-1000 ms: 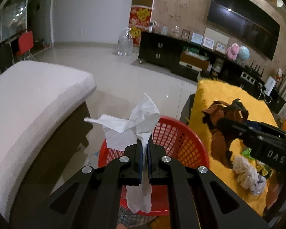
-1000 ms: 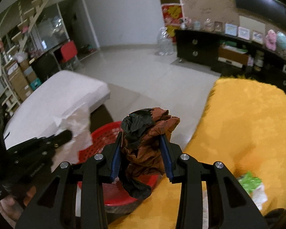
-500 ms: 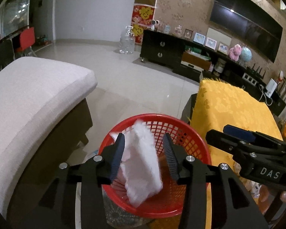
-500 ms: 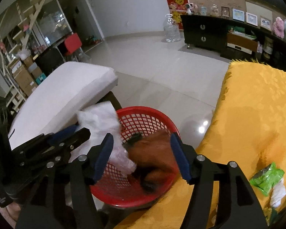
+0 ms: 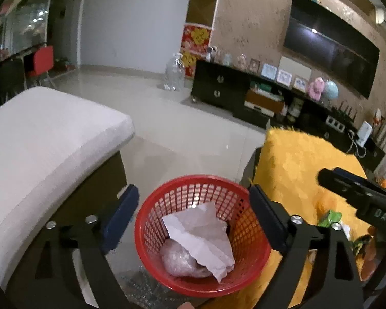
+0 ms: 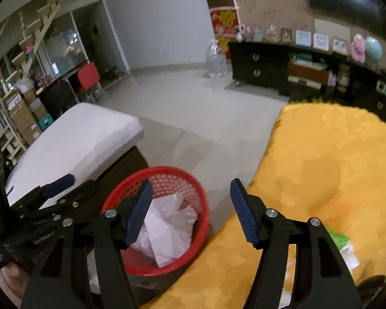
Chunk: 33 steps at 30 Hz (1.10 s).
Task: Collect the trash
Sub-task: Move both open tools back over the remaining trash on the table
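Note:
A red mesh basket (image 5: pixel 247 234) stands on the floor between a white bench and a yellow table. Inside it lie a crumpled white tissue (image 5: pixel 200 234) and a clear plastic wad (image 5: pixel 177 260). My left gripper (image 5: pixel 193 213) hangs just above the basket, its jaws opening wide with nothing between them. In the right wrist view the basket (image 6: pixel 203 221) and tissue (image 6: pixel 164 229) sit below my right gripper (image 6: pixel 190 211), whose jaws are opening and hold nothing. The brown and black wrapper is hidden from view. Each gripper shows in the other's view: right gripper (image 5: pixel 326 176), left gripper (image 6: pixel 77 184).
The yellow-clothed table (image 5: pixel 290 164) runs along the right, with a green wrapper (image 5: pixel 329 217) and other scraps near its front. A white cushioned bench (image 5: pixel 38 141) flanks the basket on the left. Beyond lie tiled floor and a dark TV cabinet (image 5: pixel 218 90).
Both grippers opened. The white tissue dropped from the left gripper into the basket, and the brown and black wrapper fell from the right one. The left gripper rose slightly.

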{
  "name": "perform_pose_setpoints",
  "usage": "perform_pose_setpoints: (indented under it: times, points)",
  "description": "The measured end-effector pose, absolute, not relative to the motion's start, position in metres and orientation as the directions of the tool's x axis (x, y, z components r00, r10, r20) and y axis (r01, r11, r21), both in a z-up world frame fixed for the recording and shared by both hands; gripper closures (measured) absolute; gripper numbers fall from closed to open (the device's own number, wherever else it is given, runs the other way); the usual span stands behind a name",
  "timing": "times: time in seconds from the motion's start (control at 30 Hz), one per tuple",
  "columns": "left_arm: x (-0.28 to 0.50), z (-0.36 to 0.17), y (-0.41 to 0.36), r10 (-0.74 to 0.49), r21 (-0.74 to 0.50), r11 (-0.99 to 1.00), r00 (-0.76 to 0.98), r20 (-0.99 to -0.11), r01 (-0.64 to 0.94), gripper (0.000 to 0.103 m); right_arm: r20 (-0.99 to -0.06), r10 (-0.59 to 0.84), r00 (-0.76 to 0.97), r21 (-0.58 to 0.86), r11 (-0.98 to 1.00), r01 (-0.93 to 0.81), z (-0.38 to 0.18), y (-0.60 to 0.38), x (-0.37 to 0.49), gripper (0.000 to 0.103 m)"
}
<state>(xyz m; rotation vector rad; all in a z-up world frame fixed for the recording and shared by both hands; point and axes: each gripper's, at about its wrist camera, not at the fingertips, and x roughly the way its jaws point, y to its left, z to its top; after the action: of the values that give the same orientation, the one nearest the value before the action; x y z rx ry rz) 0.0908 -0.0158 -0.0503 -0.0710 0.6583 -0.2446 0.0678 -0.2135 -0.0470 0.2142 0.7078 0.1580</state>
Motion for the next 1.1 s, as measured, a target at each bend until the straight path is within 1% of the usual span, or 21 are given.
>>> perform_pose_setpoints:
  times: [0.1, 0.23, 0.3, 0.4, 0.57, 0.87, 0.97, 1.1]
  points:
    - [0.083, -0.043, -0.016, -0.284, -0.17, 0.959, 0.787, -0.547, 0.228, 0.01, -0.592, 0.162, 0.79, 0.205, 0.978, -0.047, -0.033, -0.223, 0.057, 0.035]
    - [0.077, -0.032, -0.026, -0.319, -0.18, 0.948, 0.795, -0.517, 0.263, 0.009, -0.541, 0.054, 0.84, 0.104, 0.995, 0.003, -0.017, -0.235, 0.039, 0.031]
    - [0.073, -0.028, -0.035, -0.323, -0.16, 0.946, 0.801, -0.504, 0.281, 0.008, -0.512, 0.015, 0.859, 0.08, 0.996, 0.03, -0.01, -0.243, 0.03, 0.023]
    - [0.066, -0.027, -0.05, -0.34, -0.139, 0.94, 0.8, -0.494, 0.313, 0.008, -0.456, -0.045, 0.889, 0.064, 0.994, 0.084, 0.001, -0.259, 0.013, 0.013]
    - [0.059, -0.03, -0.076, -0.379, -0.124, 0.921, 0.777, -0.503, 0.369, 0.008, -0.411, -0.142, 0.9, 0.019, 0.986, 0.164, 0.008, -0.286, -0.016, 0.007]
    - [0.044, -0.043, -0.132, -0.443, -0.085, 0.875, 0.717, -0.539, 0.477, 0.008, -0.431, -0.266, 0.862, 0.048, 0.947, 0.317, -0.001, -0.338, -0.064, 0.007]
    - [0.039, -0.054, -0.15, -0.466, -0.085, 0.853, 0.678, -0.569, 0.515, 0.008, -0.442, -0.307, 0.843, 0.054, 0.929, 0.366, -0.006, -0.352, -0.081, 0.007]
    - [0.038, -0.074, -0.175, -0.498, -0.105, 0.814, 0.594, -0.632, 0.571, 0.008, -0.464, -0.337, 0.819, 0.089, 0.902, 0.421, -0.015, -0.37, -0.102, 0.007]
